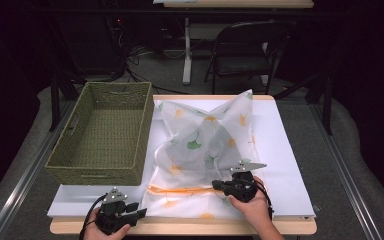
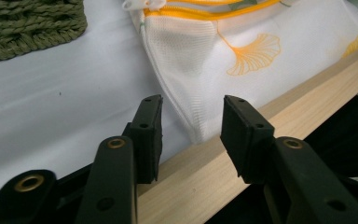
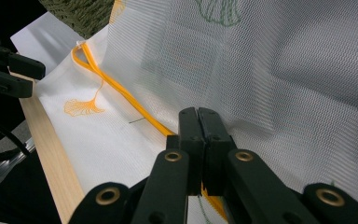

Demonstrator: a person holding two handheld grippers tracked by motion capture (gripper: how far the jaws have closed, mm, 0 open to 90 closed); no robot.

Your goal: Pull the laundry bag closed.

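At the near edge of the worktop (image 1: 285, 150), the left hand-held gripper (image 2: 191, 126) sits with its jaws spread. The near-left corner of the mesh laundry bag (image 1: 205, 150) lies between them, but the pads do not press on it. If that corner is to be taken, the jaws need to slide a little further over the mesh before closing, so they catch fabric rather than the wooden lip beneath.

Slightly farther in, the right hand-held gripper (image 3: 199, 135) has its jaws pressed together along the orange zipper (image 3: 116, 88). Judging by the line of the tape running straight under the pads, it is probably pinching the zipper seam or its pull, though the pull itself is hidden. A clean pull would run along the zipper's line, low and level, while the other side keeps the bag from sliding with it.

The bag lies mostly flat on the white sheet, its far corner peaked up and its middle rumpled. Smoothing that slack would help the zipper travel without snagging the mesh.

Beyond and to the left stands the green woven basket (image 1: 105, 135), just beside the bag.
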